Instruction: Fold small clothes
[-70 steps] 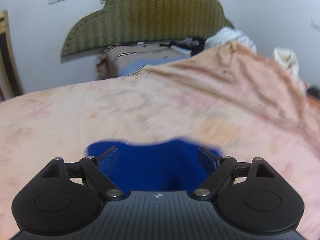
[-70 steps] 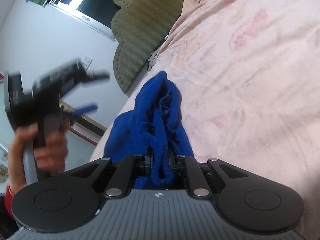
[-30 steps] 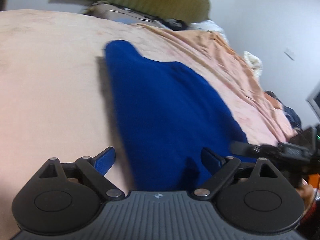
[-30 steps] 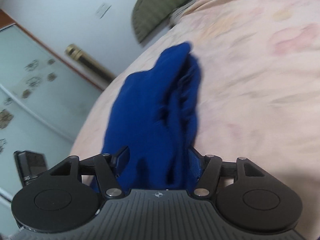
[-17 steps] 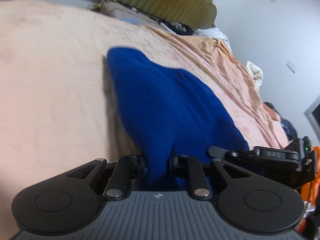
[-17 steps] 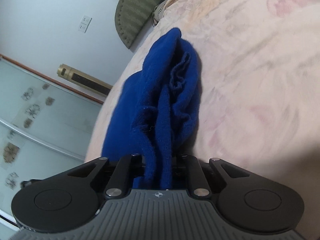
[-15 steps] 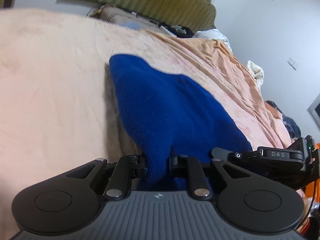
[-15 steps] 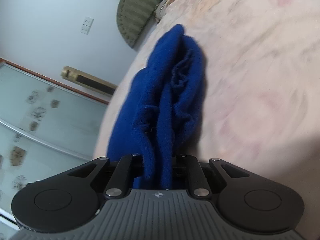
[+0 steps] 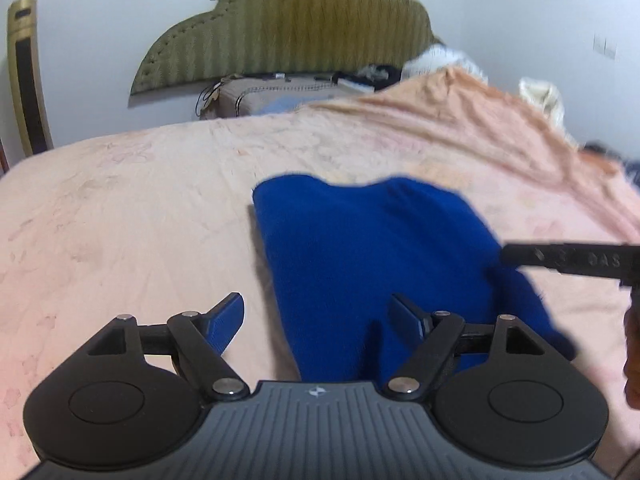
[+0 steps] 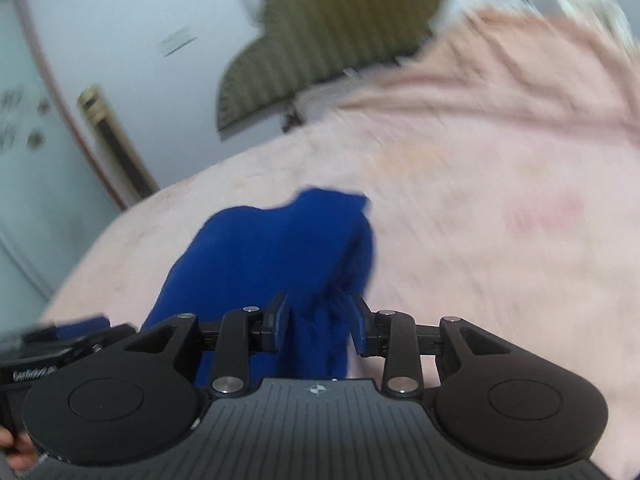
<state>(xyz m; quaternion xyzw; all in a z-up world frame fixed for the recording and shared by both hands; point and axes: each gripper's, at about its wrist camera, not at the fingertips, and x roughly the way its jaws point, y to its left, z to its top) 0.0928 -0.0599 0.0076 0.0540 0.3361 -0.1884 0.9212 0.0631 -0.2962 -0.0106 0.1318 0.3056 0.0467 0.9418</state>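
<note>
both tongs [image 9: 318,318] apparently off blue garment [image 9: 372,256] now

right gripper [image 10: 318,326] | jaws opening | blue garment [image 10: 280,264] between | pink blanket [image 10: 500,220]

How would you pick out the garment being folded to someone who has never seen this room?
Start at the bed with the olive headboard, covered by a pale pink blanket. On that blanket, just ahead of the left gripper, lies a folded blue garment. It is the only deep blue thing on the bedding.
</note>
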